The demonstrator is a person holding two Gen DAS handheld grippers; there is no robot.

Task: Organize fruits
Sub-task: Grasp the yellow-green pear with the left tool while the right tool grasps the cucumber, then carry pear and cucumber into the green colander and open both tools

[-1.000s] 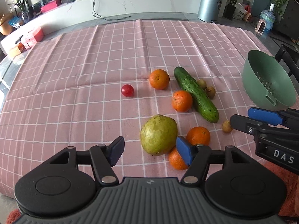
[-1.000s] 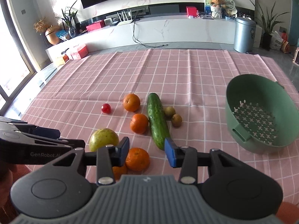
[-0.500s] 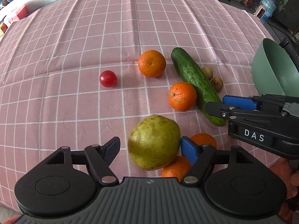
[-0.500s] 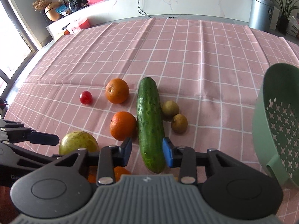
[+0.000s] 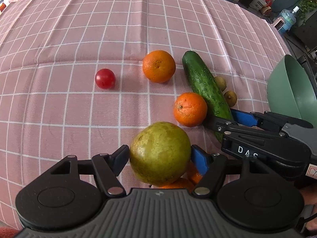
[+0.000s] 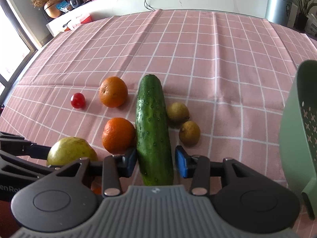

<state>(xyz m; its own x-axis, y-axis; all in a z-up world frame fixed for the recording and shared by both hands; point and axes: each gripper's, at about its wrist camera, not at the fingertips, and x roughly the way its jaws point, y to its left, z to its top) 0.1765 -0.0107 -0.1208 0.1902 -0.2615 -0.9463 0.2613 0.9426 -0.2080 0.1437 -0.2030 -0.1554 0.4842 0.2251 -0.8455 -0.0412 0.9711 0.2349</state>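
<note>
I see a table w/ pink checked cloth (image 6: 198,45). On it: cucumber (image 6: 153,127), 2 oranges (image 6: 113,91) (image 6: 118,135) beside it, cherry tomato (image 6: 77,100), pear (image 5: 160,153), 2 small yellowish fruits (image 6: 177,112) (image 6: 189,132), green colander (image 6: 297,130) at right.

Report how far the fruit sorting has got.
Done: nothing shows in the visible part of the green colander. In hand: the left gripper brackets the pear; the right gripper is open around the cucumber, neither lifted. Left: the oranges, tomato and two small brown fruits on the cloth.
</note>
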